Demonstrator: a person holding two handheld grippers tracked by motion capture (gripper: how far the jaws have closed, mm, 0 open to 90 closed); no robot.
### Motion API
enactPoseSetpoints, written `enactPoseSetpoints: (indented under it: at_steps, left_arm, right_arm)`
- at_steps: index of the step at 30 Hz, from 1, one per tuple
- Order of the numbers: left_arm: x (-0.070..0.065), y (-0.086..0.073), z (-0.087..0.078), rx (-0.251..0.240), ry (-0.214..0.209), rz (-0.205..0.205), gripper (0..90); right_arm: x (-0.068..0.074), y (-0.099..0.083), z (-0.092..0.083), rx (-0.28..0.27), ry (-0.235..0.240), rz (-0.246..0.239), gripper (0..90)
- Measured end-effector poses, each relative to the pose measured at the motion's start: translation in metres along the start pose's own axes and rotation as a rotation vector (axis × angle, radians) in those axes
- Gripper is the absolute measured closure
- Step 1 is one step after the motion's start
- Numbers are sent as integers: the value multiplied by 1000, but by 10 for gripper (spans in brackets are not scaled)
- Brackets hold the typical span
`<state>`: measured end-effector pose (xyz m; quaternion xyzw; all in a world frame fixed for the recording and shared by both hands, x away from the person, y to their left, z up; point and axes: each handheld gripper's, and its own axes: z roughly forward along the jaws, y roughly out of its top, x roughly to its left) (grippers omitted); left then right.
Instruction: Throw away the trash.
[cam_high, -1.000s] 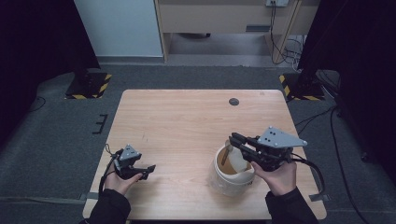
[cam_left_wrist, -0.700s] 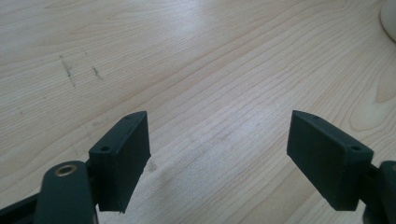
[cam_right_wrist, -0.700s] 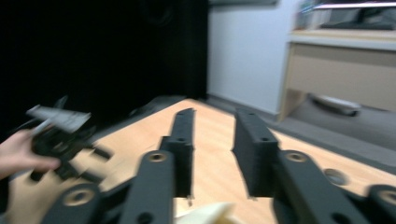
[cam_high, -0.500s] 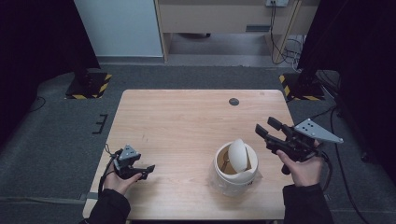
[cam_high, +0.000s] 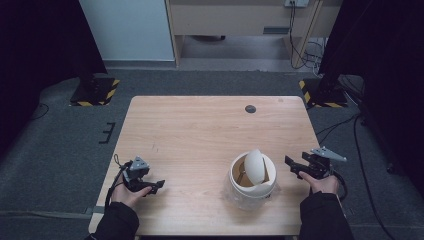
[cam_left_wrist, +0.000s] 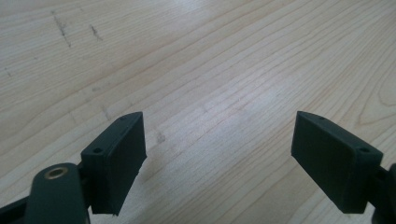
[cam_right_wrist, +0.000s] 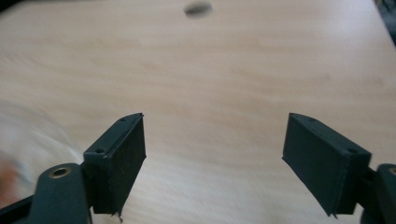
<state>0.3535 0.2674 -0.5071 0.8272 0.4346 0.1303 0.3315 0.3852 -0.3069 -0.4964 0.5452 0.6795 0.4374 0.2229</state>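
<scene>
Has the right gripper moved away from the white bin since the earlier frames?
Yes. The right gripper, over the white bin a second ago, has pulled off toward the table's right edge, its jaws having just been opening with nothing between them.

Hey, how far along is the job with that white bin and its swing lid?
Looks nearly done: the white bin stands alone, its lid tilted. In hand: nothing; the right gripper, jaws just opened, sits beside it, and the left gripper is open. Nothing visible remains.
</scene>
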Motion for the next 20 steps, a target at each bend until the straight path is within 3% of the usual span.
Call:
enactPoseSetpoints:
  at_steps: [3,7,14,20]
  left_arm:
    - [2,-1,3,24,7,-1,167]
    - [4,-4,5,48,26,1,155]
    - [8,-8,11,77,49,-7,129]
    - [11,-10,15,43,59,-7,51]
  right_arm:
    - [-10,-8,6,61,-38,0,168]
    - [-18,-11,9,79,-83,-15,133]
    - [-26,-19,11,149,-120,-54,113]
    - [-28,-22,14,191,-121,-78,106]
